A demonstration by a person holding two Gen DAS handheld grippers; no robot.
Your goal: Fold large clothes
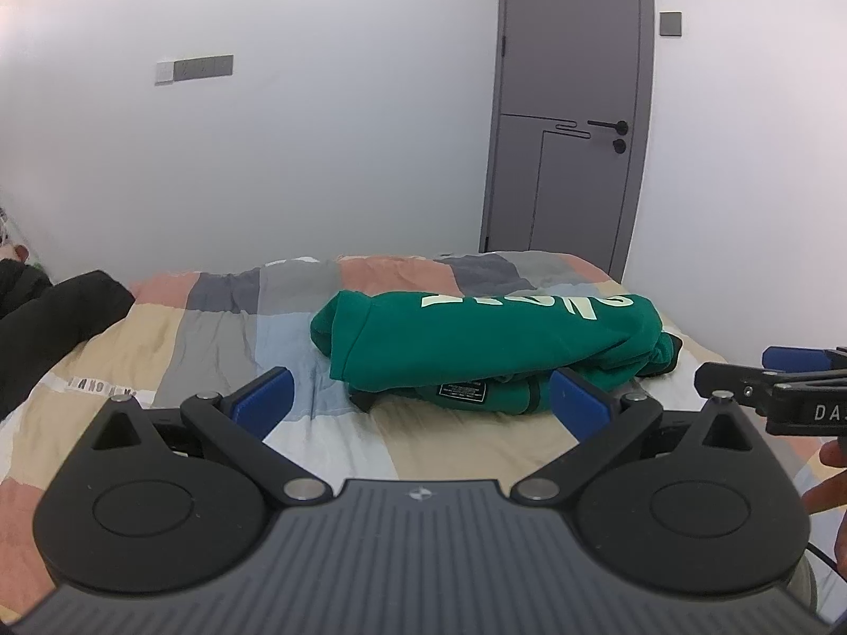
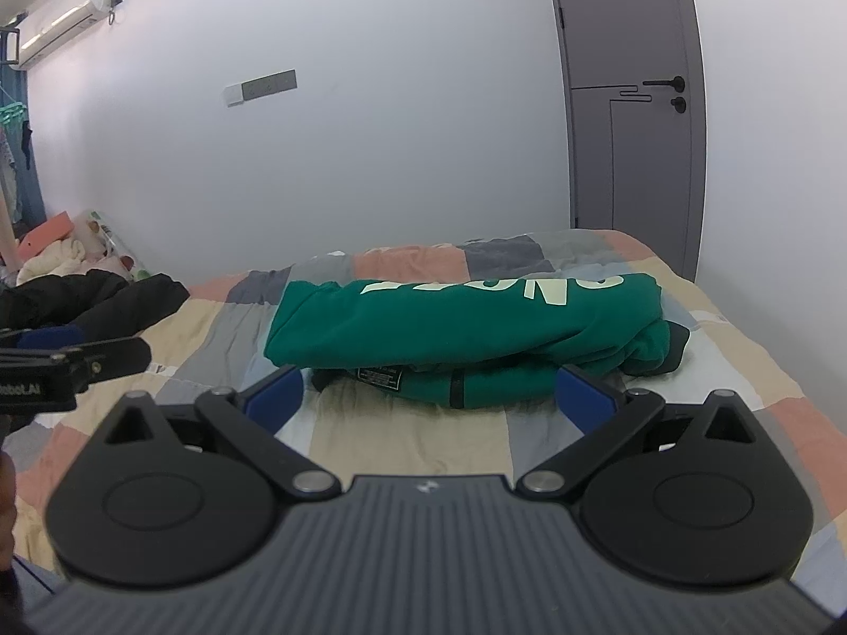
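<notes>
A green sweatshirt (image 1: 492, 338) lies folded into a thick bundle on a bed covered by a patchwork quilt (image 1: 212, 333) of peach, grey, pale blue and cream squares. Pale lettering runs upside down along the bundle's top layer, and a small black label (image 1: 461, 389) shows on its near edge.

The left gripper (image 1: 421, 394) hovers just in front of the bundle's near edge, its blue-padded fingers (image 1: 267, 394) spread wide with nothing between them. The right gripper (image 2: 429, 394) sits beside it, also facing the bundle's near edge, its blue fingers (image 2: 585, 397) likewise spread wide and holding nothing. Neither touches the sweatshirt. Each gripper's tip shows at the edge of the other's view.

A black garment (image 1: 53, 317) lies heaped at the left side of the bed, well apart from the sweatshirt. Beyond the bed stands a white wall with a switch panel (image 1: 193, 69), and a grey door (image 1: 571, 106) with a black handle at far right. An air conditioner (image 2: 58, 26) hangs high on the left.
</notes>
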